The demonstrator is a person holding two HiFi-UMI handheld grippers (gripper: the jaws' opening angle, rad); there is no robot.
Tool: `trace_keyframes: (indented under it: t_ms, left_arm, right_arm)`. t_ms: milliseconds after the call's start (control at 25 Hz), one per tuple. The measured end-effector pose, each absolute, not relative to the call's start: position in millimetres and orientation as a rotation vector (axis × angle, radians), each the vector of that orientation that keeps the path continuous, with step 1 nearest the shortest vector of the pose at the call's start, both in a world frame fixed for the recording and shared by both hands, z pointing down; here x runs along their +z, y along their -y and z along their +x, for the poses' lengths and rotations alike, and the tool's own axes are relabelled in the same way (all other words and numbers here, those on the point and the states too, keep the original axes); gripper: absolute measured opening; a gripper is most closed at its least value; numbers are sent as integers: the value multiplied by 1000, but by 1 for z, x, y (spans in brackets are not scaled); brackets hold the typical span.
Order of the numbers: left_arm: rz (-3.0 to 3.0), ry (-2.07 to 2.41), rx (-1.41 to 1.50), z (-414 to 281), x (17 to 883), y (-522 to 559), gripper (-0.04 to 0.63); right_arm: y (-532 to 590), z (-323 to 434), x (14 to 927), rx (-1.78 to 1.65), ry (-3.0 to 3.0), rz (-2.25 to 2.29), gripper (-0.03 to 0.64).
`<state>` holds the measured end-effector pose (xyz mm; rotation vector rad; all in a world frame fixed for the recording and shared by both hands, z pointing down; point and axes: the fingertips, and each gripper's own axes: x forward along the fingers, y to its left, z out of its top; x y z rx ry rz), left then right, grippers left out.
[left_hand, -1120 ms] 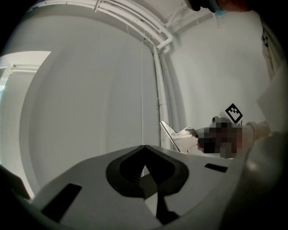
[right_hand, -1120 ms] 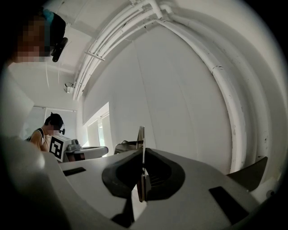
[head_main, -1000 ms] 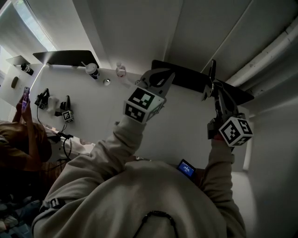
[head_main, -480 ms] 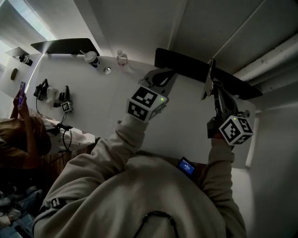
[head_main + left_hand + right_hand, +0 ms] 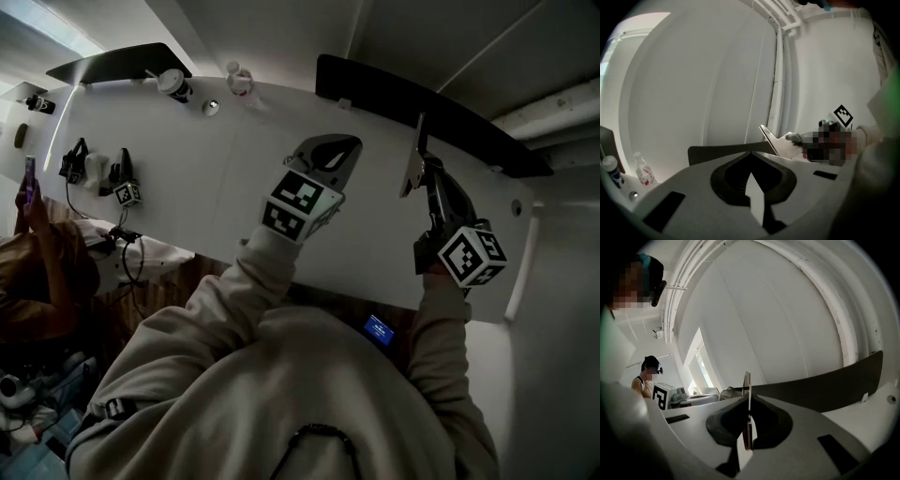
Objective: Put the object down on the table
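Note:
My right gripper is shut on a thin flat grey plate and holds it on edge above the white table. In the right gripper view the plate shows edge-on, sticking up between the shut jaws of the right gripper. My left gripper hovers over the table's middle, left of the right one; its jaws are together with nothing in them. The left gripper view shows the left gripper shut and, beyond it, the plate in the other gripper.
Dark curved panels line the table's far edge. A lidded cup, a small bottle and a small round item stand at the far left. Spare grippers with cables lie at the left end, near a person holding a phone.
The head view has tilted, so the table and its far edge sit higher in the picture. Both grippers stay side by side over the table; the right one still grips the plate.

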<state>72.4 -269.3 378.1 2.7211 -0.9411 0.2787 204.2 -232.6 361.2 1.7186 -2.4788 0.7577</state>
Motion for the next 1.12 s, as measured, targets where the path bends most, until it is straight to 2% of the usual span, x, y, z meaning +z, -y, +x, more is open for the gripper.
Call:
trace_keyframes:
  t_ms: [1120]
  left_arm:
    - [2454, 865, 494, 62, 571, 247, 0]
  right_arm:
    - [216, 201, 572, 1211, 2264, 1608, 23]
